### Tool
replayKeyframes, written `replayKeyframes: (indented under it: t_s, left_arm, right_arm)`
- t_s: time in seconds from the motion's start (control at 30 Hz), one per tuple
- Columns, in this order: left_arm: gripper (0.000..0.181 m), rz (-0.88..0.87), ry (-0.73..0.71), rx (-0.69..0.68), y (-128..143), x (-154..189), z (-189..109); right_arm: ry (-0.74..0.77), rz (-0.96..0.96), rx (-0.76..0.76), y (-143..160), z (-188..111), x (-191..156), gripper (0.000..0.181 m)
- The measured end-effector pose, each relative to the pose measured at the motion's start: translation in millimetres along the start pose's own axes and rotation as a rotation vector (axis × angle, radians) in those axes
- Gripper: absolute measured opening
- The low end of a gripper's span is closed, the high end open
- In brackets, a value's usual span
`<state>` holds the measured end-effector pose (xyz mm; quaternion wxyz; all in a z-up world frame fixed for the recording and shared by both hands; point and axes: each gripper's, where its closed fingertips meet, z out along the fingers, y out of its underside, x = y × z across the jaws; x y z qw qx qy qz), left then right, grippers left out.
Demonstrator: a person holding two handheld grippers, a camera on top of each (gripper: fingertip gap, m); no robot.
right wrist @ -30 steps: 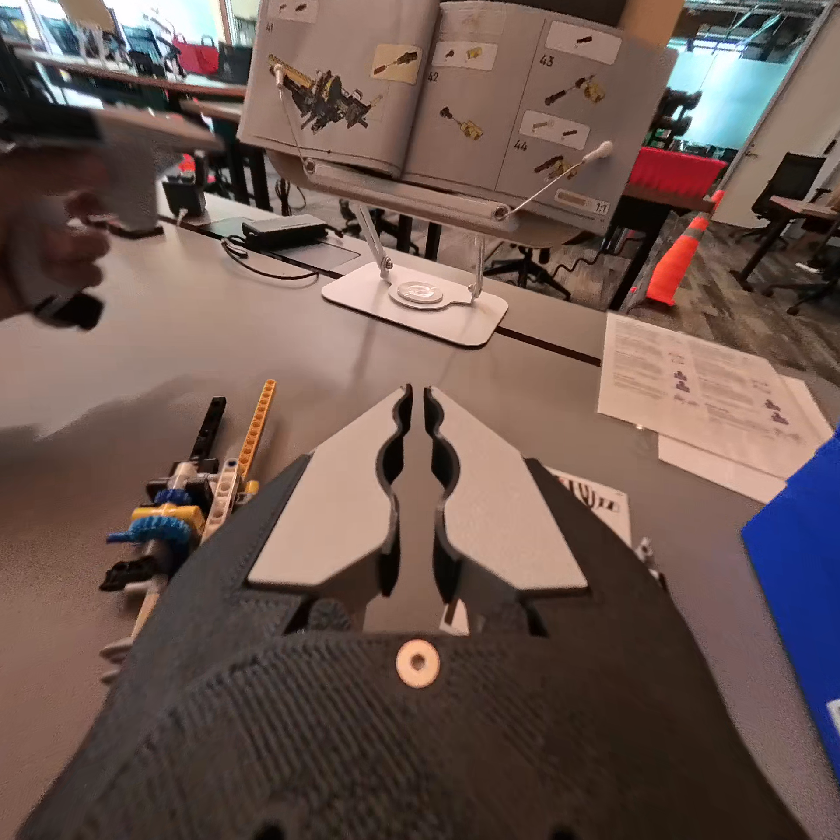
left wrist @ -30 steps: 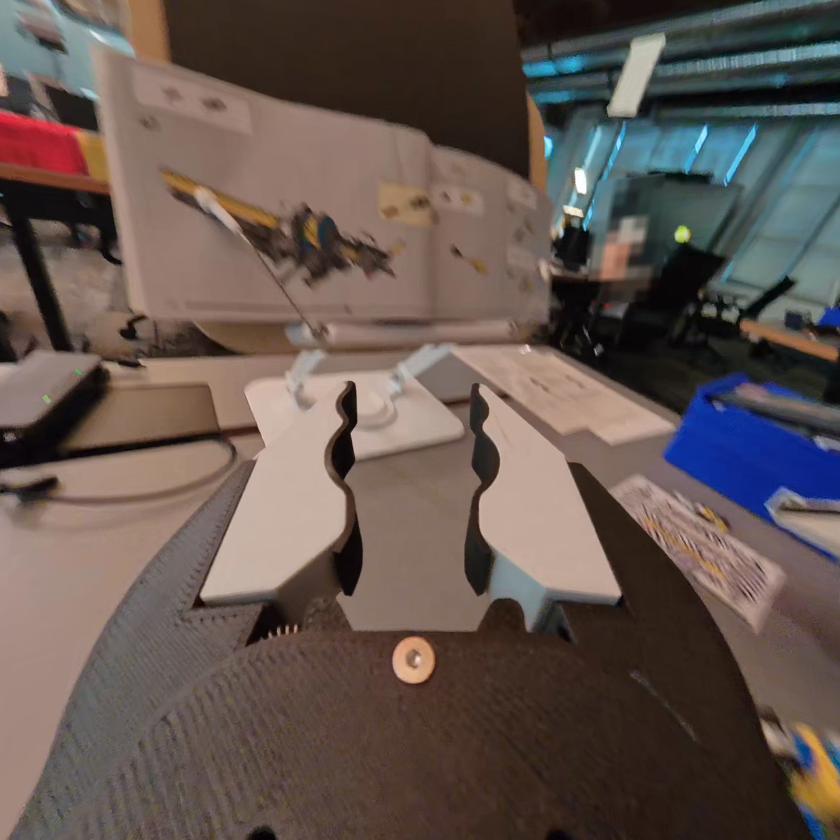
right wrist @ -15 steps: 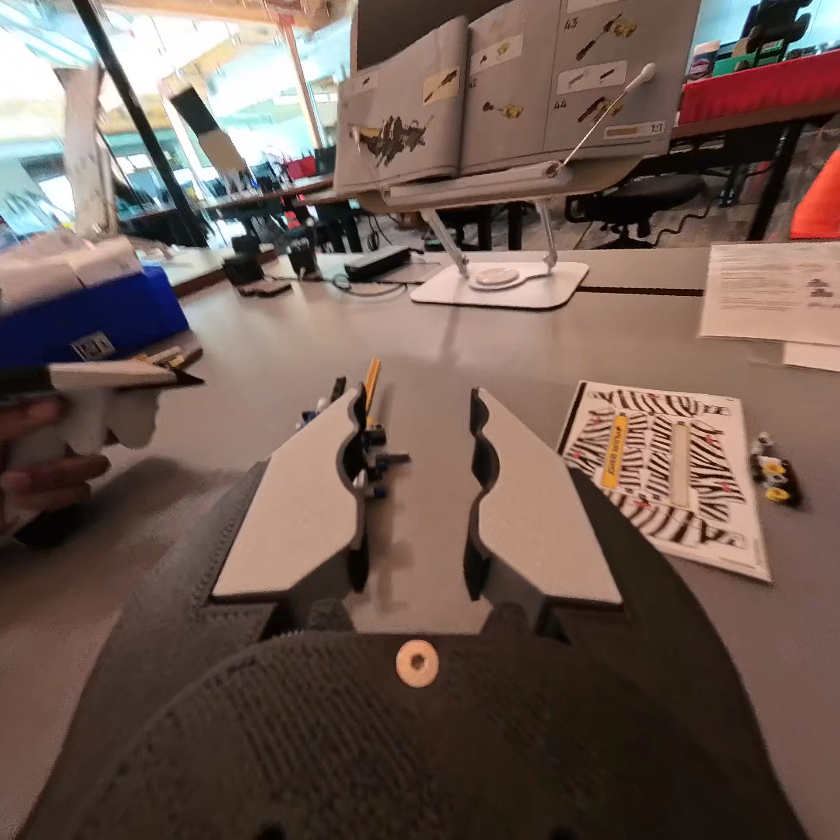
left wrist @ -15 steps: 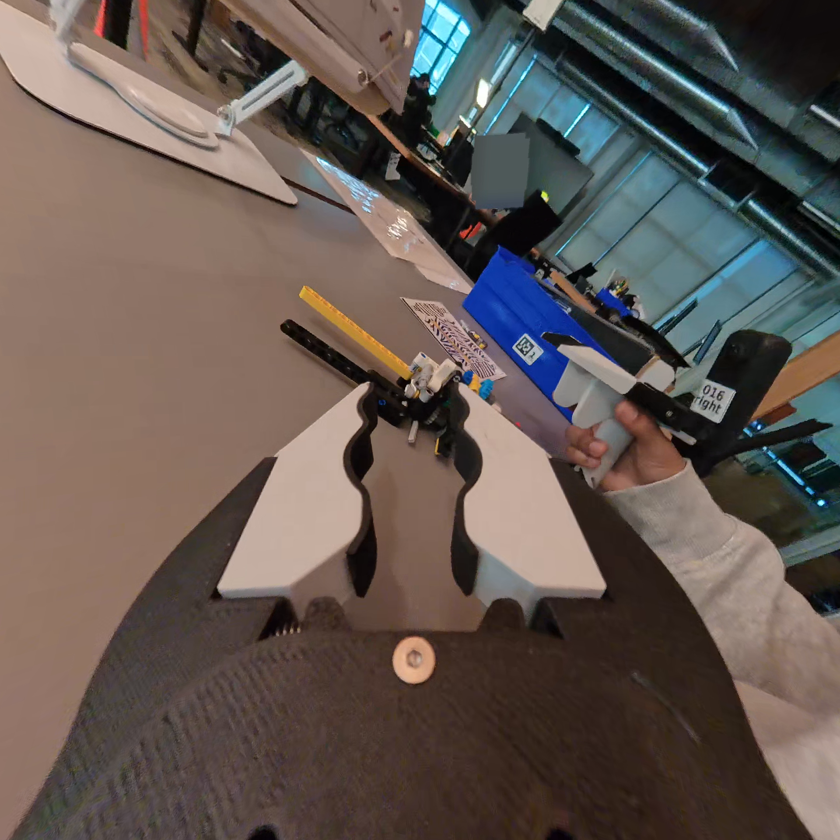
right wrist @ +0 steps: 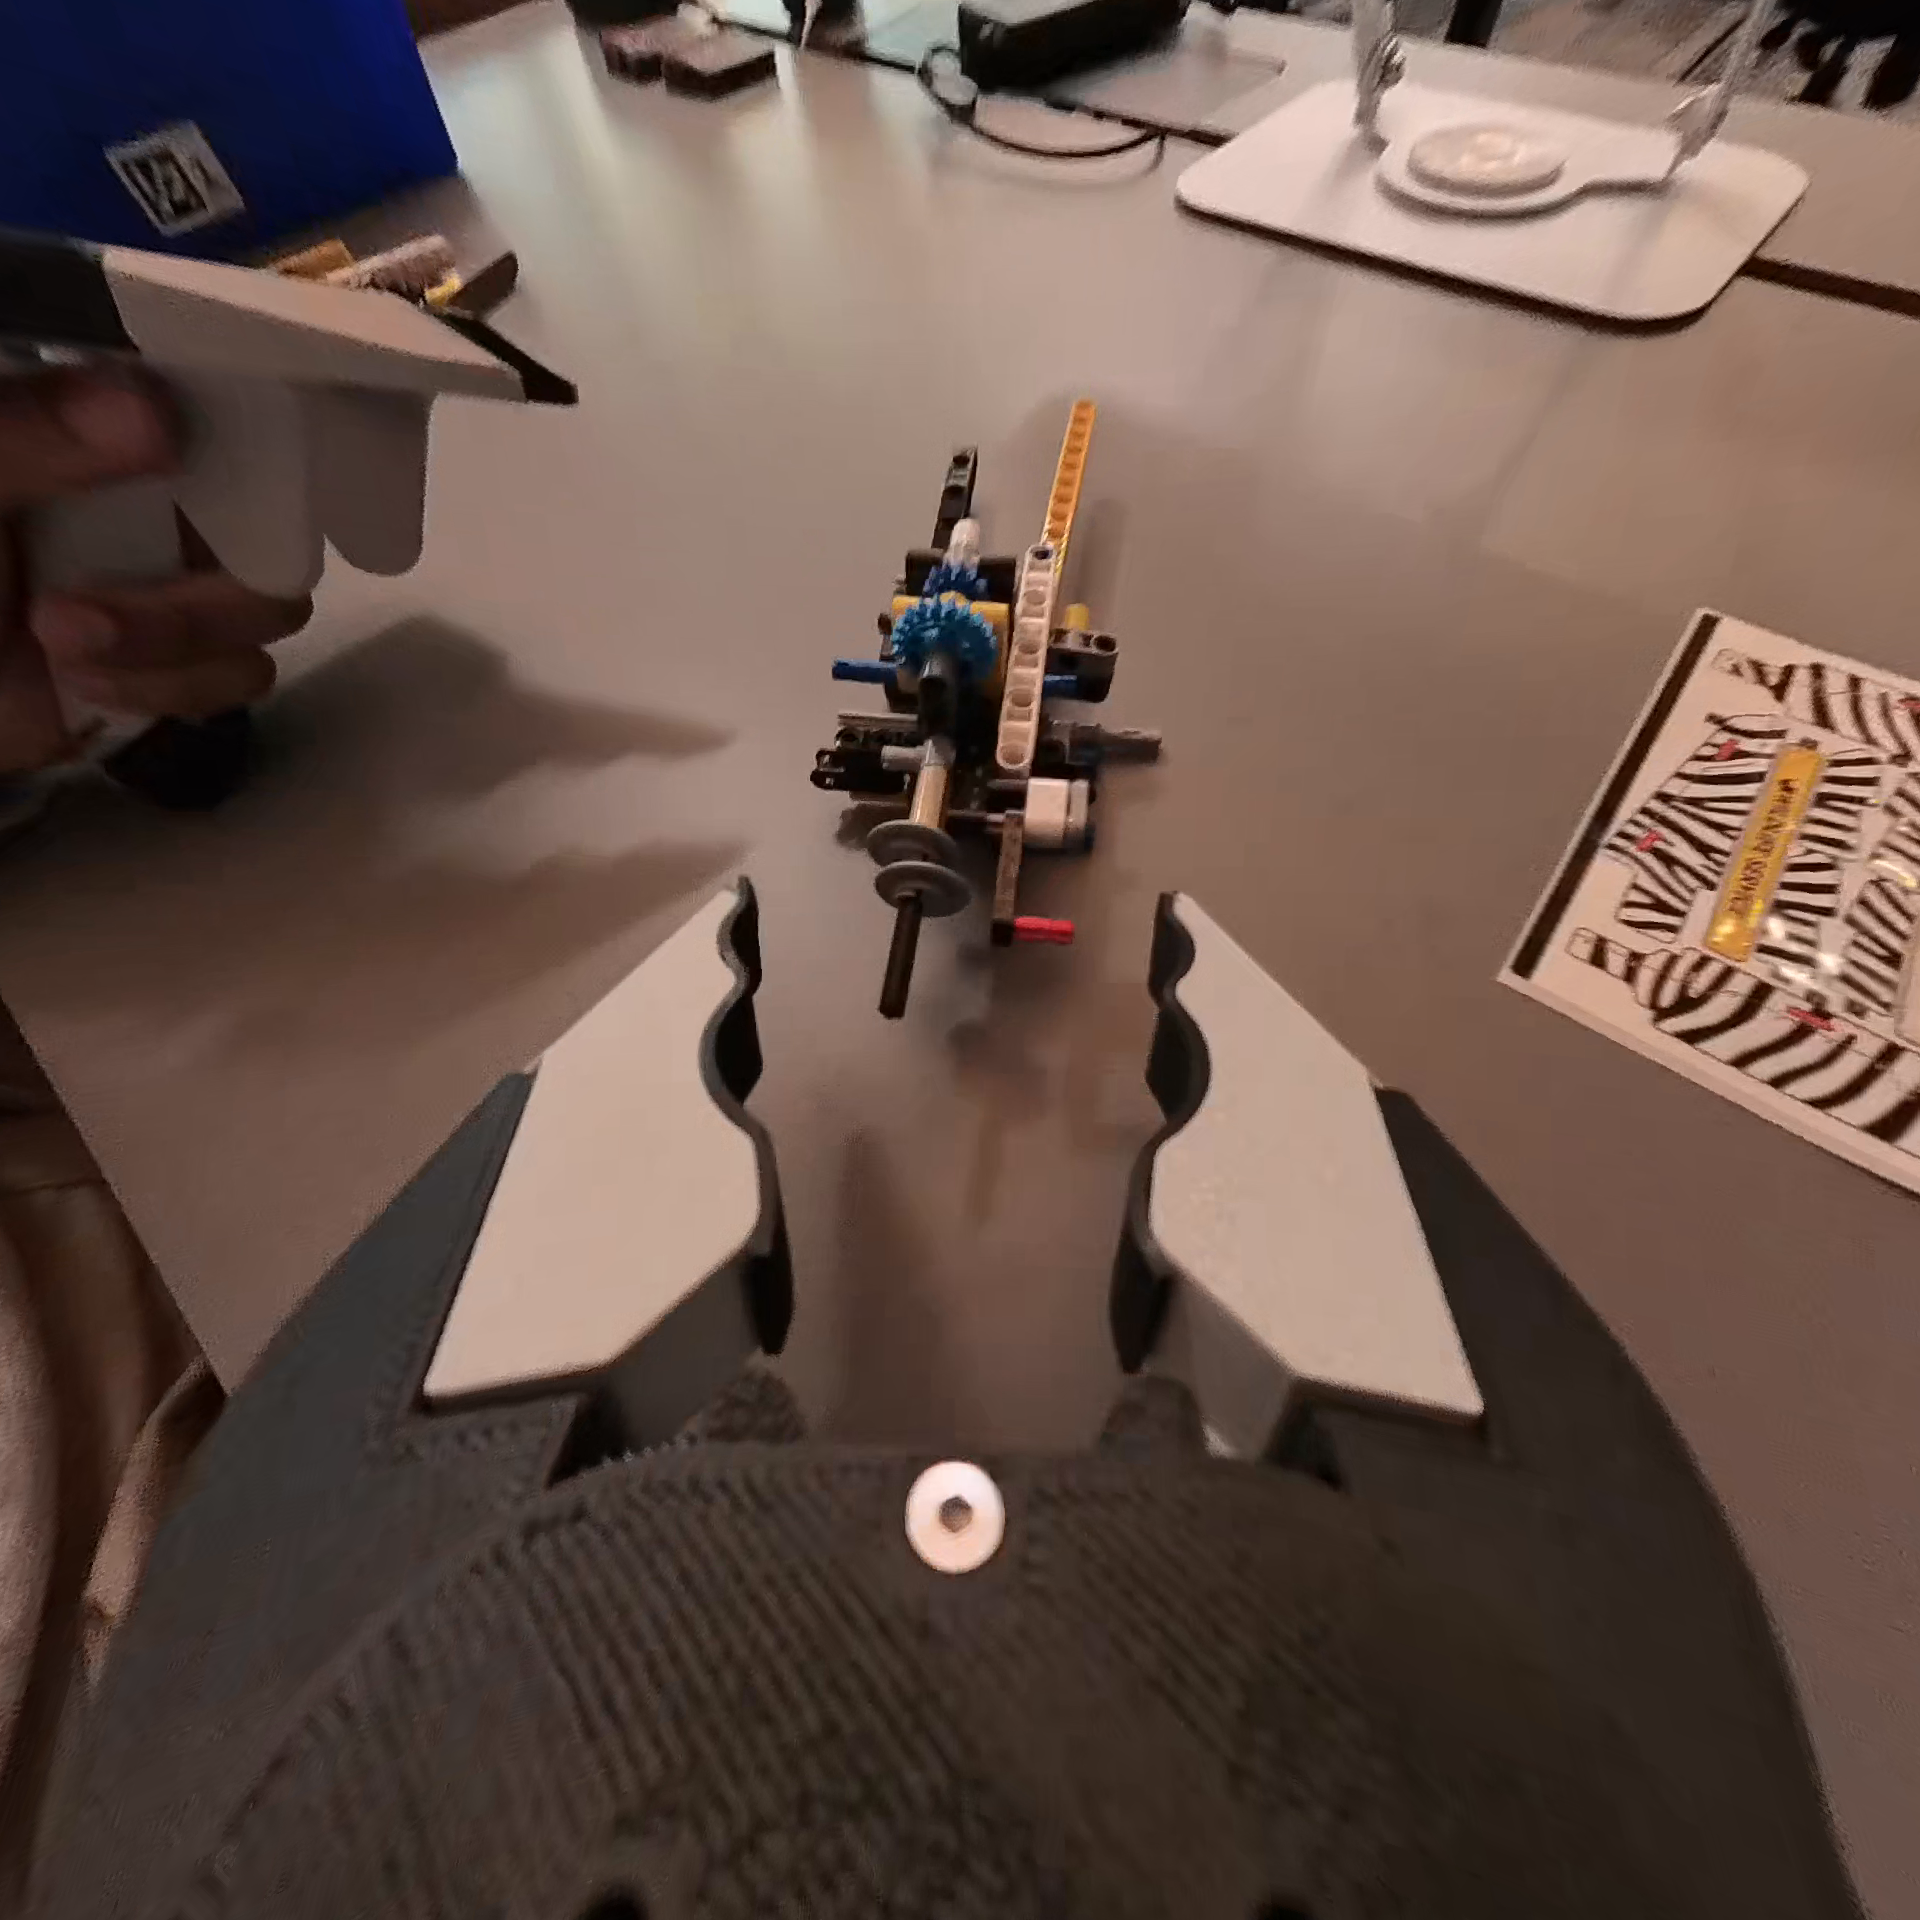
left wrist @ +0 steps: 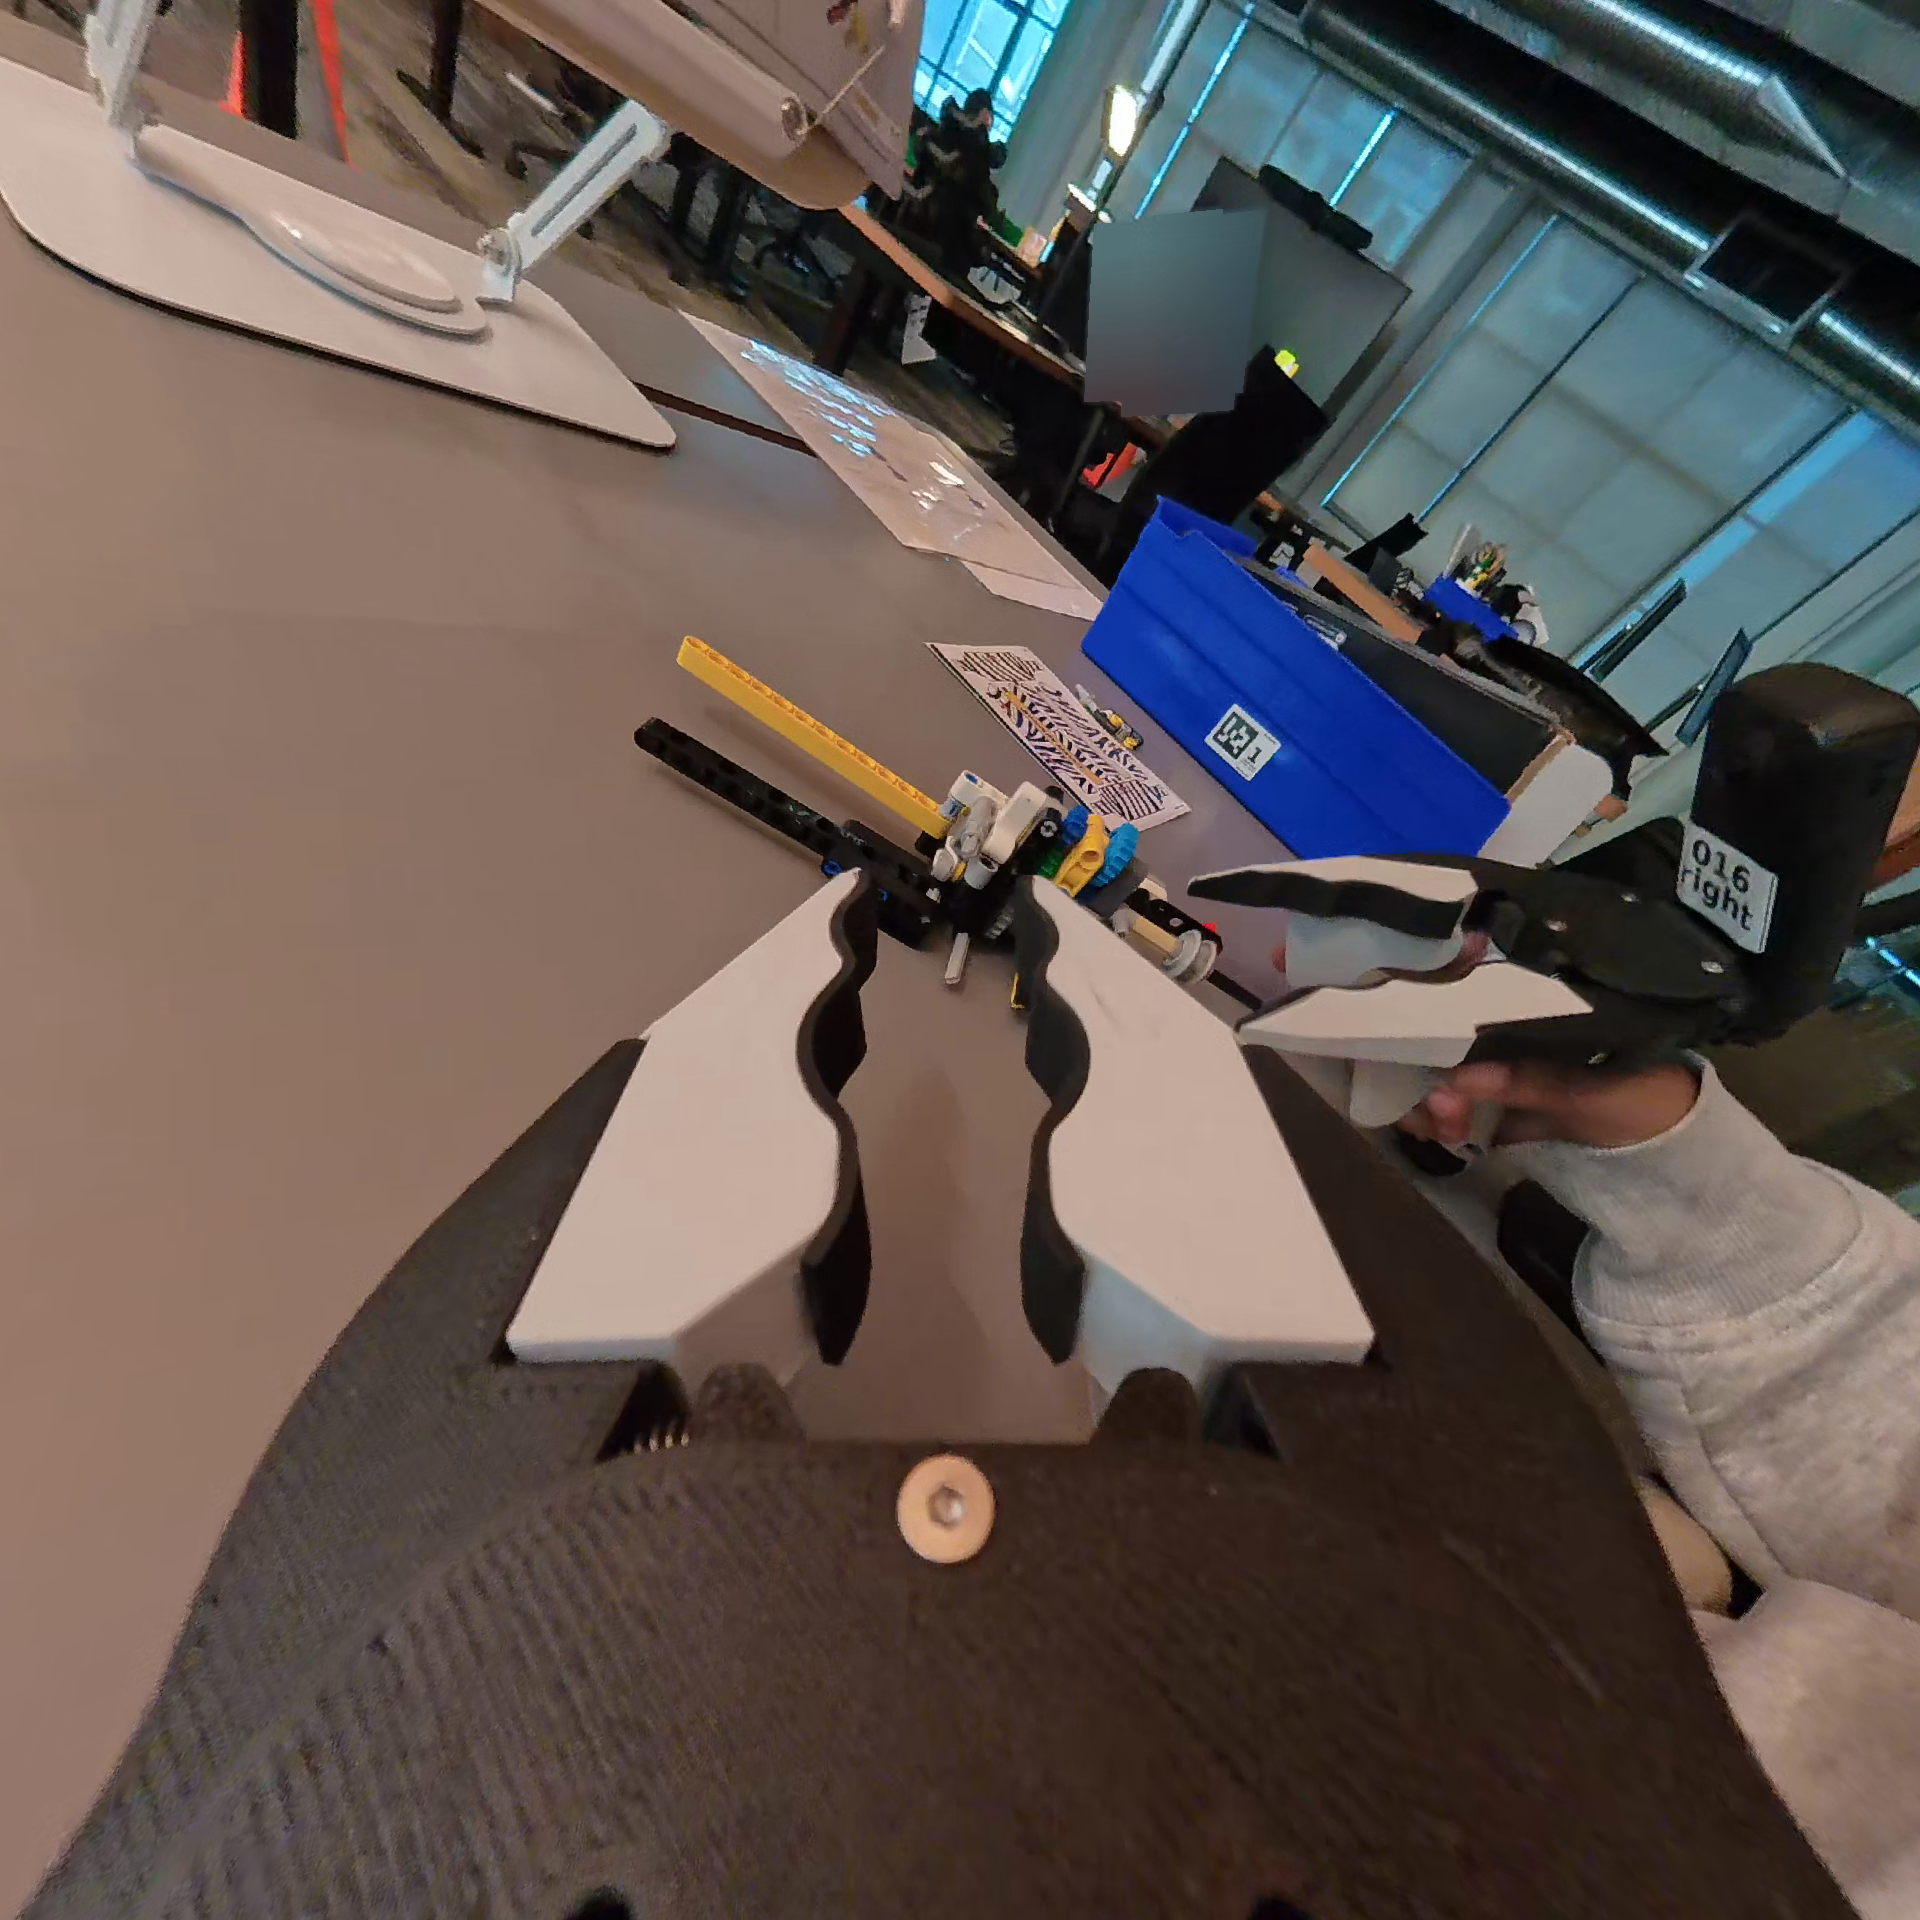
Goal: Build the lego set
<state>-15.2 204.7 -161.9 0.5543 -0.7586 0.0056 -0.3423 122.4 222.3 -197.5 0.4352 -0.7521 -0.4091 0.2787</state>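
A partly built lego assembly lies on the grey table. It has a long yellow beam, a black beam, a blue gear and a grey axle with a disc. My right gripper is open wide and empty, just short of the axle end. My left gripper is open and empty, and the assembly shows just beyond its tips. The right gripper also shows in the left wrist view, held by a hand. The left gripper's fingers show at the upper left of the right wrist view.
A zebra-striped sticker sheet lies right of the assembly. A blue bin stands beyond it, and a second blue bin is at the left. A white book-stand base and paper sheets lie farther back. A black device with a cable is at the far edge.
My right gripper has opened wider, tilted down and moved in behind the assembly's axle end. My left gripper swung from the booklet to the assembly and has since held almost still.
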Motion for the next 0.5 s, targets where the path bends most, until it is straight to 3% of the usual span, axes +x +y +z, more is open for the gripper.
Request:
replayKeyframes:
  t_s: [0.5]
  left_arm:
    - [0.021,-0.047,0.015,-0.025,3.2,-2.9,2.1]
  right_arm:
    - [-0.034,0.015,-0.028,3.2,3.9,-1.1,0.057]
